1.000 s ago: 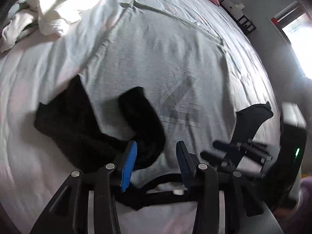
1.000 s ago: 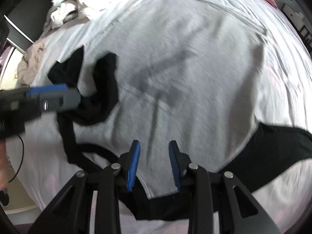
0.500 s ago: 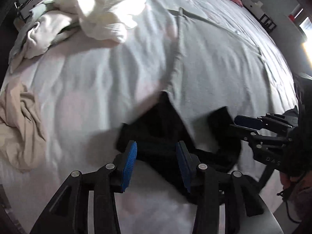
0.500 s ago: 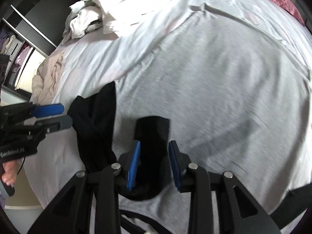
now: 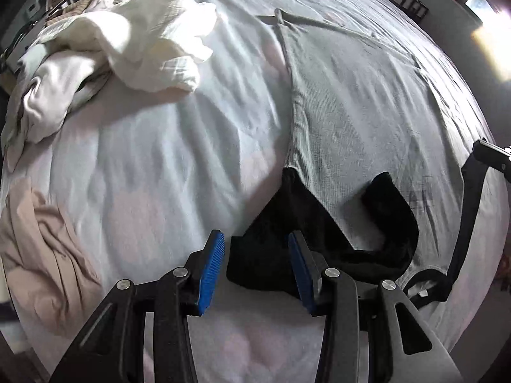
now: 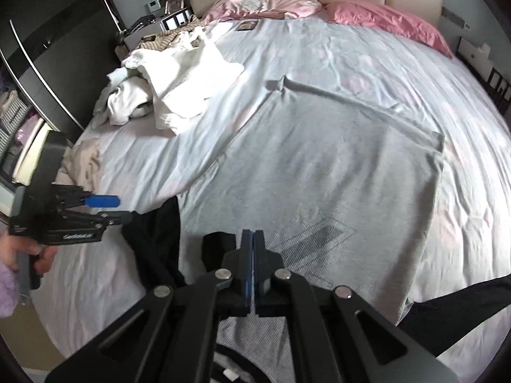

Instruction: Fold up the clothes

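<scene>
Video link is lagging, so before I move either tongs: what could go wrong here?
1. The right tongs look shut beside the black sleeve; whether they hold it is unclear, so lifting may leave it behind.
2. The left tongs are open over the same sleeve; closing could bunch the grey shirt.

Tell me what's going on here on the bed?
A person with two handheld grippers is folding a grey T-shirt with black sleeves spread flat on the bed. The right gripper is shut beside the folded-in black sleeve; whether it pinches fabric is unclear. The left gripper is open over the sleeve's shoulder end. A white clothes pile waits nearby.
</scene>
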`<state>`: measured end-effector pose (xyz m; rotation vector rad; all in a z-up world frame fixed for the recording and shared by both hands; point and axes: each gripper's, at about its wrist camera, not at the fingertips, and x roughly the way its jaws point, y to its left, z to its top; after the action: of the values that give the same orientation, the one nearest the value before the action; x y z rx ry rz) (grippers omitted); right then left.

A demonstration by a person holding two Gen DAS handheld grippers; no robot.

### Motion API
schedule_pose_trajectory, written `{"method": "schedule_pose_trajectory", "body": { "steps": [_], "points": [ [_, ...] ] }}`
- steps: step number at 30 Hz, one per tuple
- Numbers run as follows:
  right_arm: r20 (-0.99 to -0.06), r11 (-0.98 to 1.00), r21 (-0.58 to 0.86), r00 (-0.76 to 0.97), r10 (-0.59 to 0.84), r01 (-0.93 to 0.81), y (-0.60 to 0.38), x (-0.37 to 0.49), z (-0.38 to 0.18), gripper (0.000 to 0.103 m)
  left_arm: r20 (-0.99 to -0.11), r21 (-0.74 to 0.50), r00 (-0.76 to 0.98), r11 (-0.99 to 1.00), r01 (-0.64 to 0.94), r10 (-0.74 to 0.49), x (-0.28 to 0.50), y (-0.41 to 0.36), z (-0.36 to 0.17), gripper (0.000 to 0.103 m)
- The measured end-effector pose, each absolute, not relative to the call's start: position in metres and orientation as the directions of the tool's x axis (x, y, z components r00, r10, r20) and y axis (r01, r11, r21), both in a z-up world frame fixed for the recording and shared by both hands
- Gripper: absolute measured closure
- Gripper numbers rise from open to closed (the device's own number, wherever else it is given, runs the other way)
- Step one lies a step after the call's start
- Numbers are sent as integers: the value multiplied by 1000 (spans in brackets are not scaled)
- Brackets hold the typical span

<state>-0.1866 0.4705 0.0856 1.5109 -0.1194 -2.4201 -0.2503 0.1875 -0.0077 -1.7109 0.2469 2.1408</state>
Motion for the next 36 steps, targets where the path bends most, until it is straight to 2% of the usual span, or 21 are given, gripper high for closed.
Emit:
{"method": "schedule_pose_trajectory", "body": {
  "steps": [2, 4, 5, 7, 8, 11, 13, 14, 15, 17, 18, 29, 36],
  "points": [
    [-881, -946, 253, -354, -312, 205, 466, -188, 77, 97, -967, -104, -172, -906, -409, 188, -252, 190, -7, 59],
    [-891, -939, 270, -315, -327, 212, 458, -191, 63, 91, -967, -106, -168, -903, -417, 191, -252, 191, -7, 59],
    [-894, -936, 277, -298, -334, 217, 453, -192, 56, 81, -967, -106, -166, -900, -423, 192, -252, 192, -8, 58],
    [-894, -926, 306, -269, -359, 220, 445, -196, 40, 71, -968, -101, -165, -893, -439, 191, -251, 194, -10, 55],
    [-894, -923, 316, -258, -367, 217, 442, -198, 33, 62, -968, -94, -166, -889, -449, 186, -251, 195, -12, 54],
    [-903, -930, 302, -248, -350, 211, 432, -207, 12, 59, -970, -94, -155, -875, -475, 189, -250, 194, -15, 54],
    [-911, -932, 283, -241, -335, 225, 425, -214, 2, 61, -970, -104, -140, -863, -495, 198, -251, 194, -18, 54],
    [-915, -933, 273, -238, -327, 234, 422, -217, -3, 70, -971, -106, -134, -857, -504, 199, -251, 194, -20, 54],
    [-918, -935, 261, -237, -317, 240, 419, -220, -6, 85, -972, -105, -131, -854, -510, 197, -252, 194, -22, 54],
    [-925, -942, 232, -244, -290, 240, 418, -223, -9, 96, -973, -102, -124, -851, -515, 192, -256, 193, -27, 54],
    [-925, -944, 223, -255, -284, 241, 418, -224, -8, 99, -973, -102, -125, -852, -514, 193, -258, 192, -27, 54],
    [-813, -964, 208, -518, -266, 168, 469, -198, 112, 99, -962, -106, -174, -873, -476, 212, -270, 181, -6, 54],
    [-765, -982, 182, -622, -168, 40, 512, -154, 166, 99, -961, -90, -188, -869, -486, 204, -271, 189, 4, 54]
  ]
}}
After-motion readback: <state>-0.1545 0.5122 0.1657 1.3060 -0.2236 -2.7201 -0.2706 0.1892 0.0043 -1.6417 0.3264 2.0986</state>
